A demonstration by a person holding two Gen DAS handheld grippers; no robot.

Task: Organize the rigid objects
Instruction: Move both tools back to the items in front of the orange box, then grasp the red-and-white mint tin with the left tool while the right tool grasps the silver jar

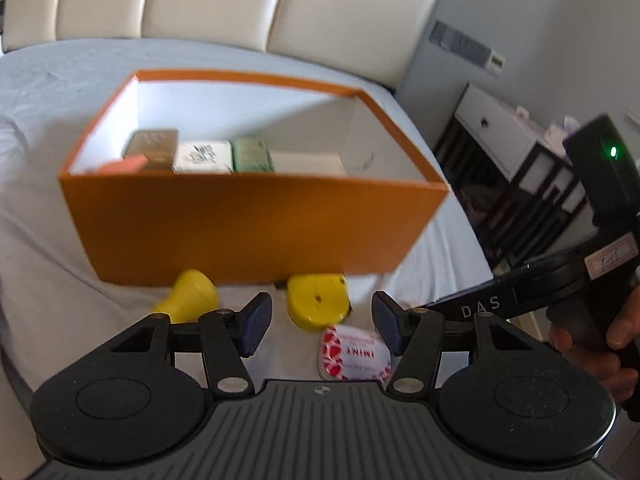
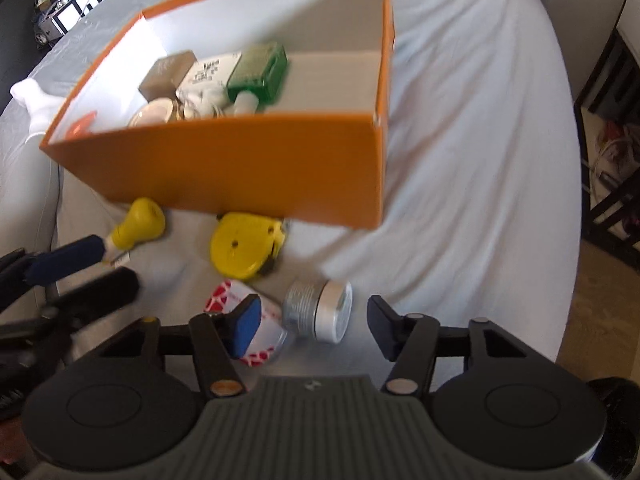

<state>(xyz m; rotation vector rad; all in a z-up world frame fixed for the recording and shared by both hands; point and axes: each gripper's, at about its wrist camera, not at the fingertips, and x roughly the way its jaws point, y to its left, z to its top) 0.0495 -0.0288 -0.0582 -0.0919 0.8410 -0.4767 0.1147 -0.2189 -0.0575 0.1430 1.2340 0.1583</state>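
So the bed (image 2: 460,140) is basically my work area, grey sheet w/ a few wrinkles. Parked in the middle is the orange box (image 2: 240,164), open top, which I'm guessing is where all the hard stuff goes, since a green bottle (image 2: 260,74), a white carton (image 2: 208,72) and a brown box (image 2: 170,70) are already lined up at the far-left end inside, leaving the right half free. The leftovers sit on the sheet just in front of the box's near wall, prob so they're easy to reach: a yellow tape measure (image 2: 240,246), a yellow-handled tool (image 2: 140,224) off to its left, a red/white mint tin (image 1: 354,354) and a silver jar (image 2: 320,312) lying on its side right beside the tin. My right tool (image 2: 314,330) is open, nothing gripped, hanging over the jar w/ the jar between the jaws but the pads not on it, so that looks like my next grab imo. Left tool (image 1: 322,324) is open too, empty, above the gap between tape measure and tin.
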